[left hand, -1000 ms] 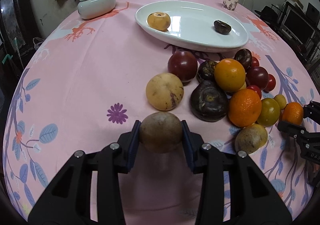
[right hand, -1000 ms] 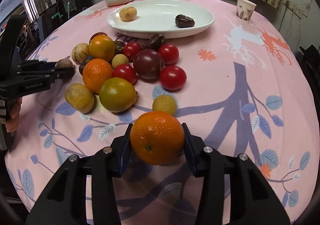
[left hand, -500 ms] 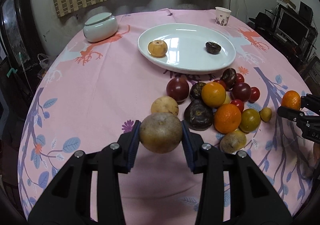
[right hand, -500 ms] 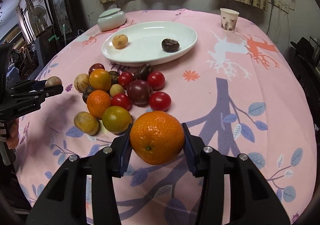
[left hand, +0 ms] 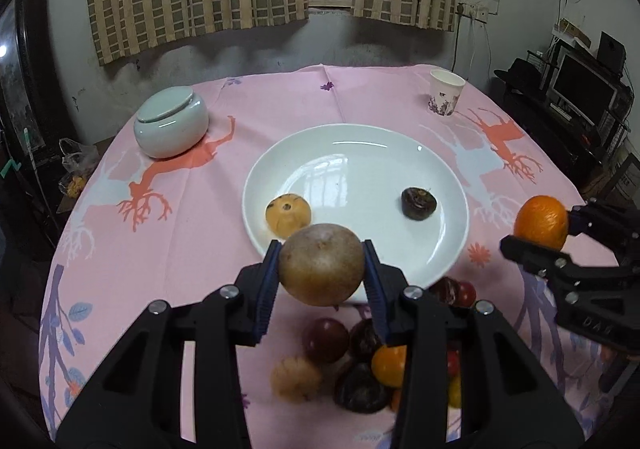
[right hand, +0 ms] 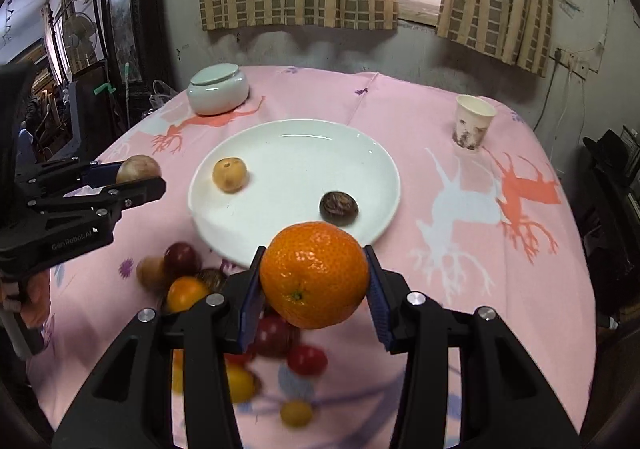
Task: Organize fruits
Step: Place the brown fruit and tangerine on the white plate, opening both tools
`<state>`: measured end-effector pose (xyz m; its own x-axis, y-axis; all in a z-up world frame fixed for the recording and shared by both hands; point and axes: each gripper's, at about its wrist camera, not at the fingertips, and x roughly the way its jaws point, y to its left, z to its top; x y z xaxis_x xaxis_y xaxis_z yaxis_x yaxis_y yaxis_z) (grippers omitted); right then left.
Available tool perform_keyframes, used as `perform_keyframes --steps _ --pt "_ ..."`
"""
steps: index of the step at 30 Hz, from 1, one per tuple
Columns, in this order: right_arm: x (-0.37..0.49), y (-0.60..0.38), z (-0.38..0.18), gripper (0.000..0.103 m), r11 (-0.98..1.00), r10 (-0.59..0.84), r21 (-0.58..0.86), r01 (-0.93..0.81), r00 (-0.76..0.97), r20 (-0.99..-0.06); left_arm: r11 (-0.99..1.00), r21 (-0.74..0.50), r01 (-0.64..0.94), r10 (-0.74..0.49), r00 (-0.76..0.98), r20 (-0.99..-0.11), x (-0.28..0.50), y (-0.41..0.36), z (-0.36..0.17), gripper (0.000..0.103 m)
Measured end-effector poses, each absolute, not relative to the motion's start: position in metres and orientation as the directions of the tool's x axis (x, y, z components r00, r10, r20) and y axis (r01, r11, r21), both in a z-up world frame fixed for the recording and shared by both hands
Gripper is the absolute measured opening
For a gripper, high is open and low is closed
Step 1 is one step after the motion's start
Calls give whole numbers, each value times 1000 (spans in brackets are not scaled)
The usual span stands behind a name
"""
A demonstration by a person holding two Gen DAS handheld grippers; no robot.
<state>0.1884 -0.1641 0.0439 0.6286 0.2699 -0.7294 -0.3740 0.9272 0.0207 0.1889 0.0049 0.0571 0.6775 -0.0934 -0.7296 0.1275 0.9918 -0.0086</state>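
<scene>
Both jaws still clenched: brown fruit point(left hand: 321, 264), orange point(right hand: 314, 274); now raised nearer plate point(left hand: 360, 145).

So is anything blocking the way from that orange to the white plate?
Nothing visible does. The orange, clamped in the right hand-held gripper, hangs over the near rim of the white plate. A yellow fruit and a dark fruit already lie there, with bare space between them.
</scene>
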Motion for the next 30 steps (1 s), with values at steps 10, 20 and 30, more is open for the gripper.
perform_keyframes --steps 10,20,30 --pt "252 -137 -11 46 940 243 53 -337 552 -798 996 -48 70 -80 579 -812 246 3 -7 40" --pt "271 -134 -24 56 954 183 24 -297 520 -835 999 5 43 -23 631 -775 248 4 -9 77" --pt "190 -181 32 68 958 228 45 -283 659 -716 999 44 31 8 713 -701 201 3 44 89"
